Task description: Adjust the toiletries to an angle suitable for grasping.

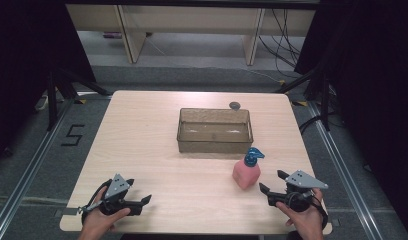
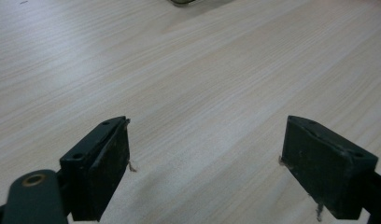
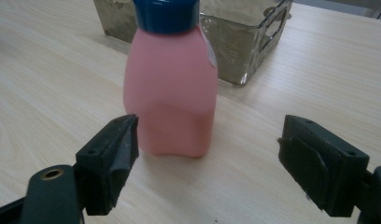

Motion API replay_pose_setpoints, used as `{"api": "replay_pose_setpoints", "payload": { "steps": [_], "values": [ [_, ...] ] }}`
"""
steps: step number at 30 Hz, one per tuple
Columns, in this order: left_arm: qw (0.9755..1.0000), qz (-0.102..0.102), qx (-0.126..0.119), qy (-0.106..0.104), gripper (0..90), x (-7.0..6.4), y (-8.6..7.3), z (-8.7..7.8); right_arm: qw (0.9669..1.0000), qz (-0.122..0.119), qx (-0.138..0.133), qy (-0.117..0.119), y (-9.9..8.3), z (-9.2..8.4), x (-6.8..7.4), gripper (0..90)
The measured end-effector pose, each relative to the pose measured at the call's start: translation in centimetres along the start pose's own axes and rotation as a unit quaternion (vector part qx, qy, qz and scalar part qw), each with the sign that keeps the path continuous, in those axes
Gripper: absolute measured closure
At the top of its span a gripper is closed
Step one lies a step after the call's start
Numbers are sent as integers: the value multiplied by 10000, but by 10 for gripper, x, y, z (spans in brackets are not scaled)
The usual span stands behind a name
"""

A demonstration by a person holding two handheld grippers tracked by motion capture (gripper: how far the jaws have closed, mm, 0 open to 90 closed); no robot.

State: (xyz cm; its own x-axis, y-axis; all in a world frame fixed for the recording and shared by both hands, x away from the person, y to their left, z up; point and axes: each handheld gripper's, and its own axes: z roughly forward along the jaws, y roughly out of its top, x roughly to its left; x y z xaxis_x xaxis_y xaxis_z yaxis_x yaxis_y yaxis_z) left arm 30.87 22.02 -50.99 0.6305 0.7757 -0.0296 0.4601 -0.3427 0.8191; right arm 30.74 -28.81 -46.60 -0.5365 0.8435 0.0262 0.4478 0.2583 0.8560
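A single pink plastic bottle with a blue pump cap (image 1: 246, 171) stands untouched on the pale wooden desk (image 1: 157, 145), just before one empty clear plastic bin (image 1: 215, 130). The right claw (image 1: 270, 181) gapes wide towards it; the left claw (image 1: 138, 190), also wide, holds nothing.

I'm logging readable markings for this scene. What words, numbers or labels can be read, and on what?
"5" in black on the grey floor left of the table.
The small white sticker on the pink bottle: too small to read.
No other text.
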Motion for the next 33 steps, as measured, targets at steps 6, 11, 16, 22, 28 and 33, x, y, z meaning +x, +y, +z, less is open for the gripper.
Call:
{"api": "replay_pose_setpoints", "payload": {
  "steps": [6, 11, 16, 22, 28, 33],
  "values": [
    [10000, -31, -6, 0, 148, 0, 0, 0, 9999, -135, -62, 72, 2, 0, 1, 208],
    [10000, -34, 4, -6, 148, 0, 0, 0, 9998, -102, -106, 166, 4, 1, 4, 208],
    [10000, -33, -10, -7, 148, 0, 0, 0, 9997, -139, -124, 162, 5, 0, 4, 208],
    [10000, -3, -3, -6, 148, 0, 0, 0, 9997, 2, -122, 198, 8, 2, 9, 208],
    [10000, 1, -4, -8, 148, 0, 0, 0, 9993, -259, -219, 154, 11, 5, 7, 208],
    [9999, 99, 77, -1, 148, 2, 0, 0, 9989, -293, -305, 212, 14, 7, 7, 208]
  ]
}}
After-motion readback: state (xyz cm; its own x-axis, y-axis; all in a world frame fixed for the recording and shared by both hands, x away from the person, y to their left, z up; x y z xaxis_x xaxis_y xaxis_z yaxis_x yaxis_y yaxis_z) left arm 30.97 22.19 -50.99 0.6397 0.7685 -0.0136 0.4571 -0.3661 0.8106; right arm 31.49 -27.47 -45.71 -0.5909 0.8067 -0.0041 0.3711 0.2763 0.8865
